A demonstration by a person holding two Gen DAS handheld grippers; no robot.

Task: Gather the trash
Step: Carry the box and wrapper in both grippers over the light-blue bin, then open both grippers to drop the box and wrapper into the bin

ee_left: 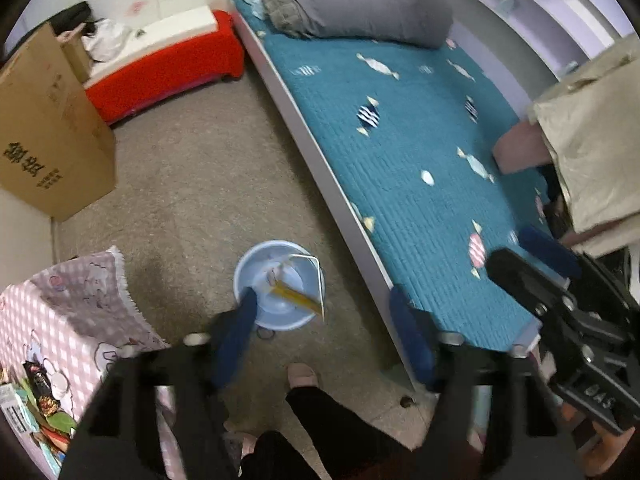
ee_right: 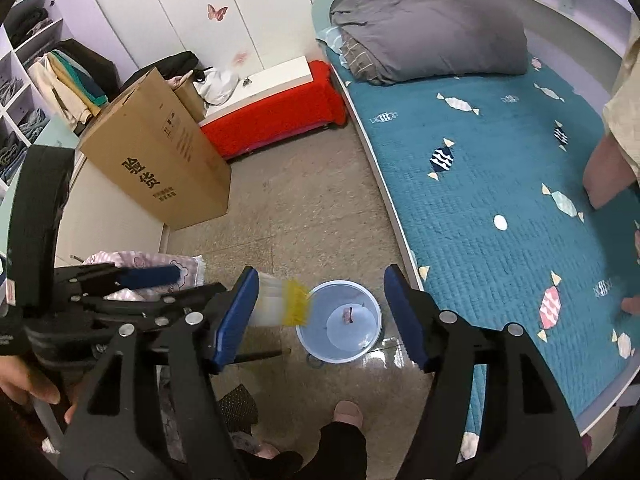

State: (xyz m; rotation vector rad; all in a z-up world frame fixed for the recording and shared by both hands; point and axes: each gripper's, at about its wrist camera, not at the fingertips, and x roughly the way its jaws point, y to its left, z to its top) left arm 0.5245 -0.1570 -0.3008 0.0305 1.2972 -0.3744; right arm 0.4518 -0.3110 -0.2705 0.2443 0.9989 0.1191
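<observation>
A light blue bin (ee_left: 280, 284) stands on the floor beside the bed; it also shows in the right wrist view (ee_right: 340, 320). A clear and yellow wrapper (ee_left: 296, 288) is falling into it, blurred; in the right wrist view the wrapper (ee_right: 280, 300) hangs just left of the bin's rim, clear of both grippers. A small pink scrap (ee_right: 347, 314) lies in the bin. My left gripper (ee_left: 326, 320) is open above the bin and empty. My right gripper (ee_right: 320, 308) is open above the bin and empty; it also shows in the left wrist view (ee_left: 532, 264).
A bed with a teal quilt (ee_right: 500, 184) and grey duvet (ee_right: 432, 28) runs along the right. A cardboard box (ee_right: 160, 160) and a red bench (ee_right: 276, 120) stand at the back. A pink checked cloth (ee_left: 60, 312) is at left. My foot (ee_right: 348, 412) is near the bin.
</observation>
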